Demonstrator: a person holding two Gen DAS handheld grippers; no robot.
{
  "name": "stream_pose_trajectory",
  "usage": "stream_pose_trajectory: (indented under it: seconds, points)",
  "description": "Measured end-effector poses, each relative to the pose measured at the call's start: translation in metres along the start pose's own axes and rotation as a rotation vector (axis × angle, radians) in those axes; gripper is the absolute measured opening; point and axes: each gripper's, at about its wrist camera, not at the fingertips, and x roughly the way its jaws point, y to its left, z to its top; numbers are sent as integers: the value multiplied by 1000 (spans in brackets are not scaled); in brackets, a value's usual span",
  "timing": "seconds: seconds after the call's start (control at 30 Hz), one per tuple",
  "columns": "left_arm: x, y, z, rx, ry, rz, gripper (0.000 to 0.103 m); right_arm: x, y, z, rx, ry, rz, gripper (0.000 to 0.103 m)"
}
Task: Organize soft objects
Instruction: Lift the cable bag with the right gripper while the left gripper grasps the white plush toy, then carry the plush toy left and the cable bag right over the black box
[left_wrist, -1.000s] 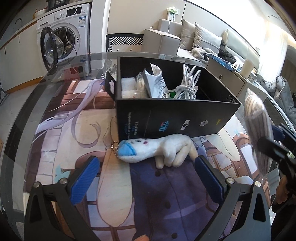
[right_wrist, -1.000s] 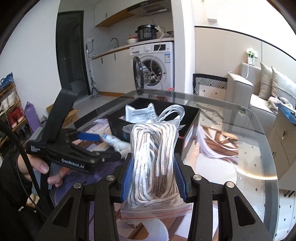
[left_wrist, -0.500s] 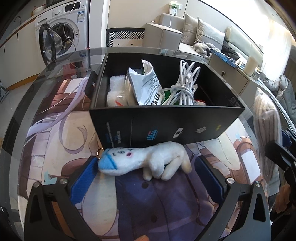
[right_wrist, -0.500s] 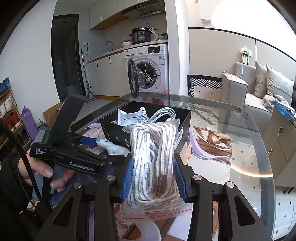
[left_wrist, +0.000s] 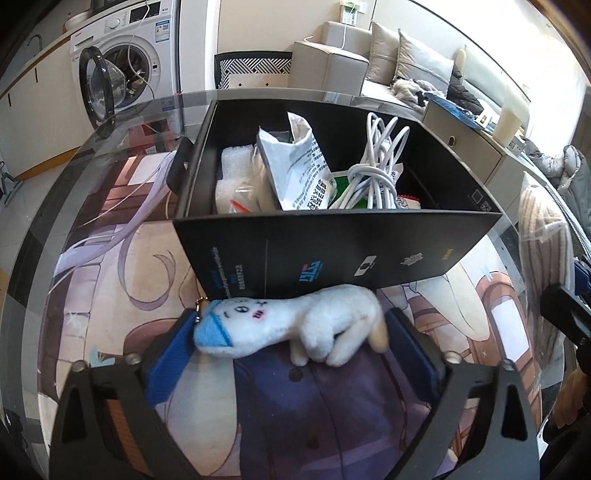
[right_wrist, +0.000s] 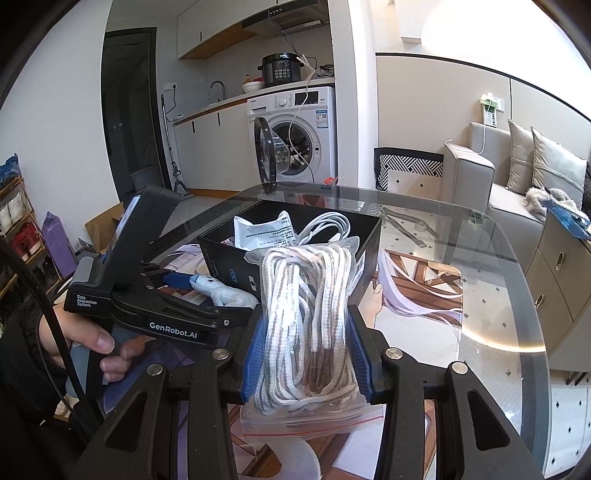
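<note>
While your right claw pinches the bagged cord, close the wide left claw squarely on the plush toy lying against the box, mid-surface, avoiding its chain.

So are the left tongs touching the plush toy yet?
Touching. In the left wrist view the blue left pad presses against the plush toy at its blue snout; contact on the right pad is unclear.

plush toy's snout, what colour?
Light blue, on the white plush toy lying between the left gripper pads; clearest in the left wrist view.
</note>
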Motion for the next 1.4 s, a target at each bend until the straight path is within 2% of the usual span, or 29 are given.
stream_pose_trajectory:
  seconds: [0.13,0.43,1.0,1.4]
  points:
    - [-5,5,-3,-8,-9,-21,88,0,-1,1,0,-1,0,42]
    - [-17,15,-9,-23,-34,-58,86,-1,-2,2,-4,-7,-2,42]
    - [-58,26,-20,-33,-132,-104,86,-3,2,14,2,-34,-25,42]
    - [-84,33,-7,-38,-225,-107,86,5,-3,30,59,-67,-24,42]
